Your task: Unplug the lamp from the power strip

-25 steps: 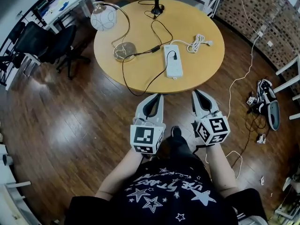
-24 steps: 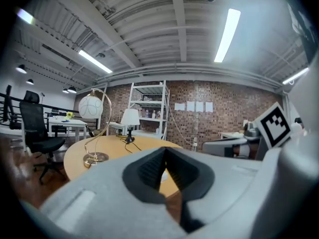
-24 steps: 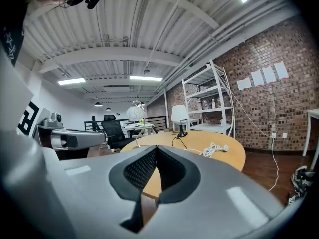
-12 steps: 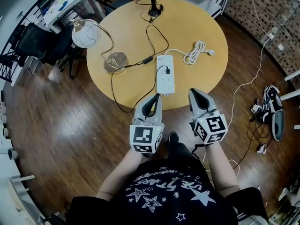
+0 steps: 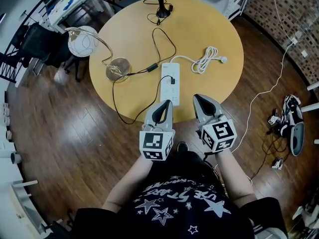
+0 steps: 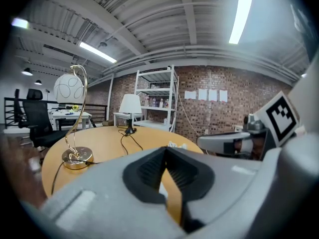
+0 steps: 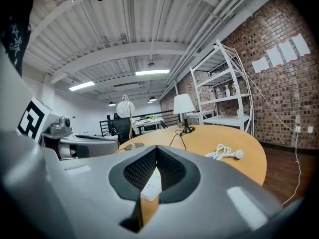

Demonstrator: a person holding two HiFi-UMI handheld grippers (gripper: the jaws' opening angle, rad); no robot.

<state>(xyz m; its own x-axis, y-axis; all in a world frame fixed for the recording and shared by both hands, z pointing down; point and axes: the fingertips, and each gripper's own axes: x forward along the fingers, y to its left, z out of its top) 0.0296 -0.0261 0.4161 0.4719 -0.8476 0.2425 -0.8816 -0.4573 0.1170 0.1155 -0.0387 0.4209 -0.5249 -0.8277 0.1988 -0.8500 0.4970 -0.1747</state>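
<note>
**A:** Head view first: what step is the person at?

**B:** The approach, it seems. The left gripper [image 5: 166,103] and the right gripper [image 5: 199,98] hang just before the power strip [image 5: 169,91]. The black plug [image 5: 173,80] sits in it, and the lamp [image 5: 118,68] stands beside it.

**A:** And the left gripper view?

**B:** Jaws pressed together, nothing between.

**A:** The right gripper view?

**B:** The same. Next, one must spread and pinch the plug. No writing is readable, only square markers [image 5: 153,145].
</note>
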